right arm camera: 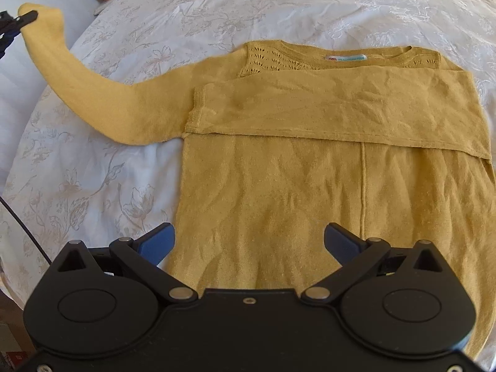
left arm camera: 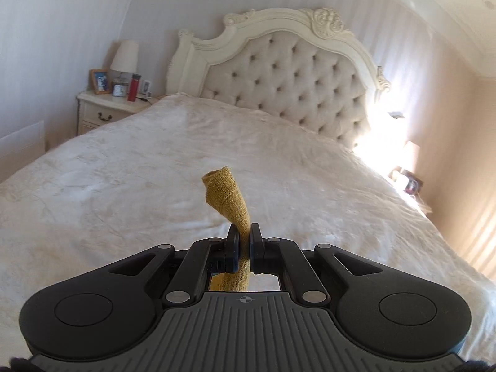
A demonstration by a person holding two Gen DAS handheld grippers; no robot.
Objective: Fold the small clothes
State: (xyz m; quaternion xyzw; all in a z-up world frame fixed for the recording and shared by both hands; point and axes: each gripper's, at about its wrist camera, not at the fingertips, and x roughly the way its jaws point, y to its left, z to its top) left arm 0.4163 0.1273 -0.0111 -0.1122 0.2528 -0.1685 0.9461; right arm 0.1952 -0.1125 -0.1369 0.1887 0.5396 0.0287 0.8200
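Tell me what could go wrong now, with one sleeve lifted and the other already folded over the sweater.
1. The left gripper pinches only the cuff of the raised sleeve; it might slip out.
2. Pulling the sleeve may drag the sweater and disturb the folded sleeve, because the open right gripper holds nothing.

**Mustard knit sweater, partly folded**

One sweater, mustard-yellow fine knit, lying flat on the bed with its neck away from the right wrist camera. Round neckline with openwork lace panel and a small white label inside the collar. One sleeve is folded straight across the chest, cuff end reaching the opposite side seam. A vertical seam runs down the lower body. The other sleeve stretches outward and up off the bedspread, its cuff raised and curling over.
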